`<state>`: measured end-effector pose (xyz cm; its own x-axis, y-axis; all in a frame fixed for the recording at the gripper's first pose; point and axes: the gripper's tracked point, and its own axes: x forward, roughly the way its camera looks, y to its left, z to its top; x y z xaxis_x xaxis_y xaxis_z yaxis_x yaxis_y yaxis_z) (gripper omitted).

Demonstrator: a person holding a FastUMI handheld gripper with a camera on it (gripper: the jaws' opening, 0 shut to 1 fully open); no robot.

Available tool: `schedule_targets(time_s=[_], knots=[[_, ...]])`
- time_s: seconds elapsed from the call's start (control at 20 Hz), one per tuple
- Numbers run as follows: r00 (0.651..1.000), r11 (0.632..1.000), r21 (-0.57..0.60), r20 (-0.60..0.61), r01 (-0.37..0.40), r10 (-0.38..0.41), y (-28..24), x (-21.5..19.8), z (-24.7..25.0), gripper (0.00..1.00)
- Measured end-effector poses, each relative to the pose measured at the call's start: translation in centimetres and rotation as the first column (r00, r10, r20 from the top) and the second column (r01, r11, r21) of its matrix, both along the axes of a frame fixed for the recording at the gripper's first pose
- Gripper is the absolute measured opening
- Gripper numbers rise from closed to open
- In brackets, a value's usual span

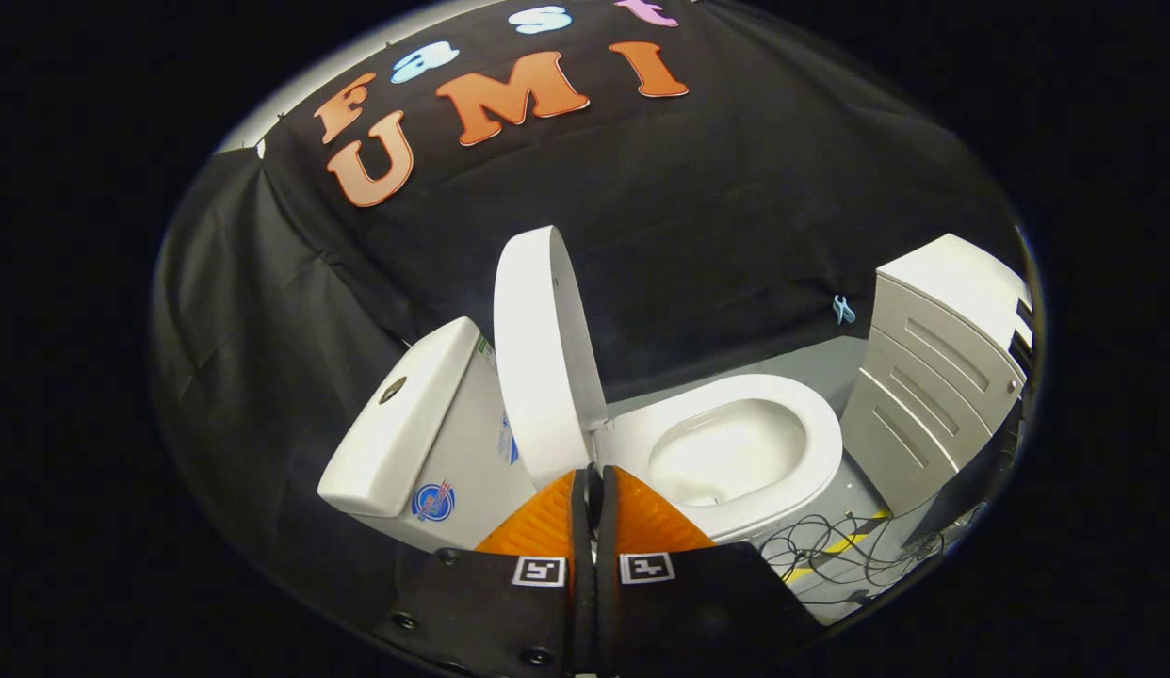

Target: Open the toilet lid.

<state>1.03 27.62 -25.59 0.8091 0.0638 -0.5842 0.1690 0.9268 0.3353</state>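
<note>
Raised oval plastic toilet lid: plain glossy white. Oval toilet seat ring and bowl: white, cream-tinted inside. Boxy ceramic cistern: white, round blue-and-red sticker on side, dark button on top. Drawer cabinet: pale grey-white. Cloth booth wall: black. Small clip on cloth: light blue. Floor: grey, yellow-black striped tape. Tangled cables: black. Hand-held gripper, fingers pressed together: black-white square markers.

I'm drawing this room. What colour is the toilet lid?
White, plain, standing raised. The toilet lid shows best in the gripper view, beyond the closed claw.
</note>
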Motion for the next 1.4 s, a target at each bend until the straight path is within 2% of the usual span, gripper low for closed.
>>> schedule_targets(time_s=[0.2,0.45,1.0,1.4], knots=[[0.999,0.997,-0.075,0.024,-0.033,0.035,2.6,0.1,0.5,0.07],[0.998,0.994,-0.099,0.040,-0.045,0.049,5.2,0.3,0.5,0.07],[0.983,0.961,-0.235,0.072,-0.146,0.167,11.0,0.3,0.2,0.07],[0.981,0.944,-0.298,0.085,-0.142,0.175,12.6,0.3,0.1,0.08]])
